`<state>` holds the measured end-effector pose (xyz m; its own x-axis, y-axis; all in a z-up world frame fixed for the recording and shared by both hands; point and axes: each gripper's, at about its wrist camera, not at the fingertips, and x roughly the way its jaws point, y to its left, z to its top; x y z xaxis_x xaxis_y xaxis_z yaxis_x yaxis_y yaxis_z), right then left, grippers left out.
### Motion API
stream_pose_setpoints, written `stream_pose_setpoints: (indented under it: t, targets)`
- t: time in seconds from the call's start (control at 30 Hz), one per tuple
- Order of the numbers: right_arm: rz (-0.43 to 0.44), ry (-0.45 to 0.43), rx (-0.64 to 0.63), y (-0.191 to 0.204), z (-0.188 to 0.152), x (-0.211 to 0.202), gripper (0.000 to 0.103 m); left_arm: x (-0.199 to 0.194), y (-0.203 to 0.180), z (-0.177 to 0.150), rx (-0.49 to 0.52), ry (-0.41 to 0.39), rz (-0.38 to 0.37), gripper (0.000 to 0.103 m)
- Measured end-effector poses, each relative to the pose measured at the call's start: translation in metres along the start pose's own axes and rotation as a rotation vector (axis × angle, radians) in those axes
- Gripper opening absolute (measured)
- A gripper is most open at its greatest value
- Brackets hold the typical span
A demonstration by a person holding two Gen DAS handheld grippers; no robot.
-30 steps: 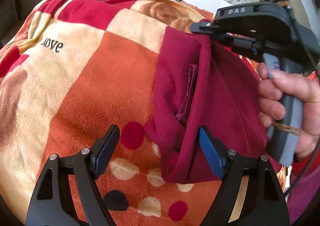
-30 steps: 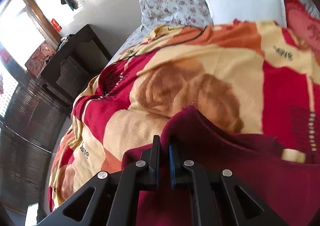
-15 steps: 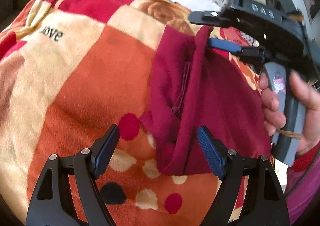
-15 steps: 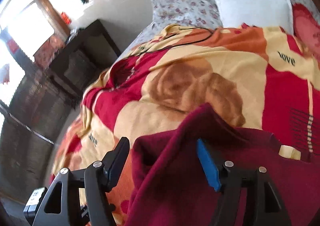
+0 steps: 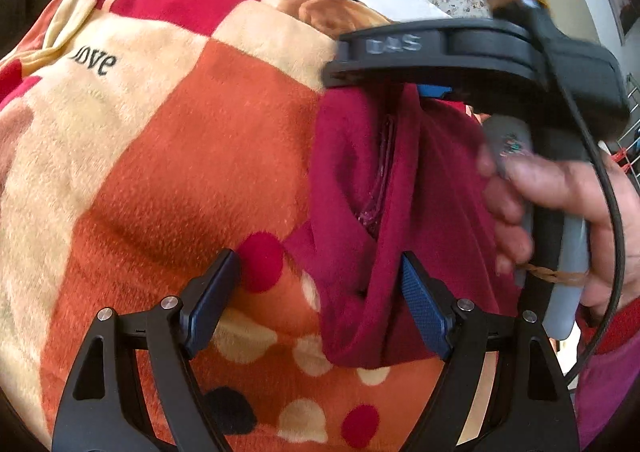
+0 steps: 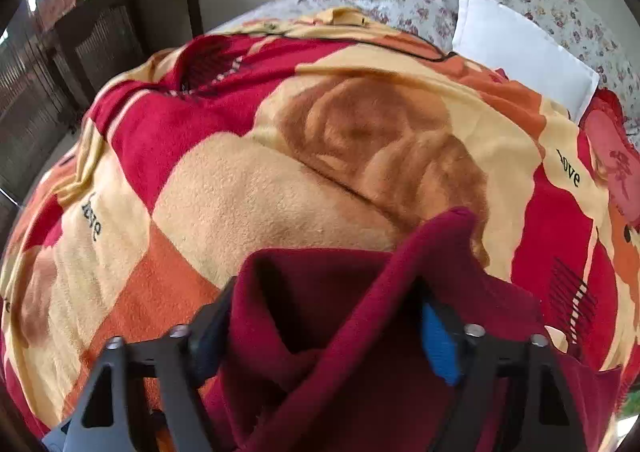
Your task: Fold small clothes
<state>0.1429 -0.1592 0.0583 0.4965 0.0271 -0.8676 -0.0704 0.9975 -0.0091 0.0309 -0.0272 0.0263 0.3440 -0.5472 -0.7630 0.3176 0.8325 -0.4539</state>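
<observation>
So the dark red fleece garment [image 5: 400,219] is bunched up in soft folds on the bed's orange-and-red blanket [image 5: 160,155], around 3 o'clock in the left wrist view. Left hand-held gripper [image 5: 320,304] is spread wide over its lower edge. Right hand-held gripper [image 6: 324,336] is closing, fabric between its pads, not pinched.

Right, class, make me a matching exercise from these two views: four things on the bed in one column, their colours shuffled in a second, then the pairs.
Things:
1. small garment
2. pillow
3. word "love" on the blanket
4. pad on the left gripper's fingers

Colours:
A. black
B. blue
C. dark red
D. white

Pairs: 1-C, 2-D, 3-A, 4-B
</observation>
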Motion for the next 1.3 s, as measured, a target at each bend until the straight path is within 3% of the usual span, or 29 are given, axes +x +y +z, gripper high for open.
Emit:
stream_pose_setpoints:
  t: [0.03,0.13,0.2,0.37,0.4,0.43,0.47,0.63,0.93,1.3]
  targets:
    - [0.033,-0.013,0.021,-0.008,-0.001,-0.004,0.055,0.001,0.000,0.001,0.004,-0.003,0.000,0.084]
    - [0.174,-0.046,0.121,-0.033,-0.003,-0.017,0.023,0.006,-0.005,0.005,0.015,-0.014,0.005,0.087]
    - [0.253,-0.057,0.189,-0.049,-0.007,-0.024,0.020,0.008,-0.008,0.005,0.023,-0.019,0.012,0.088]
    - [0.344,-0.084,0.254,-0.063,-0.018,-0.034,0.018,0.017,-0.019,0.010,0.039,-0.005,-0.021,0.085]
    - [0.350,-0.084,0.256,-0.063,-0.019,-0.034,0.018,0.018,-0.020,0.010,0.039,0.002,-0.039,0.078]
    - [0.356,-0.083,0.254,-0.062,-0.020,-0.035,0.018,0.019,-0.022,0.010,0.037,0.014,-0.048,0.057]
    - [0.360,-0.084,0.248,-0.061,-0.021,-0.035,0.018,0.021,-0.023,0.011,0.037,0.024,-0.047,0.049]
    - [0.363,-0.080,0.249,-0.061,-0.021,-0.034,0.018,0.016,-0.027,0.008,0.056,0.008,-0.070,0.029]
    - [0.363,-0.160,0.246,-0.071,-0.027,-0.067,0.016,-0.013,-0.048,0.009,0.107,-0.036,-0.095,0.022]
    - [0.370,-0.272,0.312,-0.131,-0.058,-0.133,0.015,-0.049,-0.128,0.003,0.273,-0.080,-0.143,0.022]
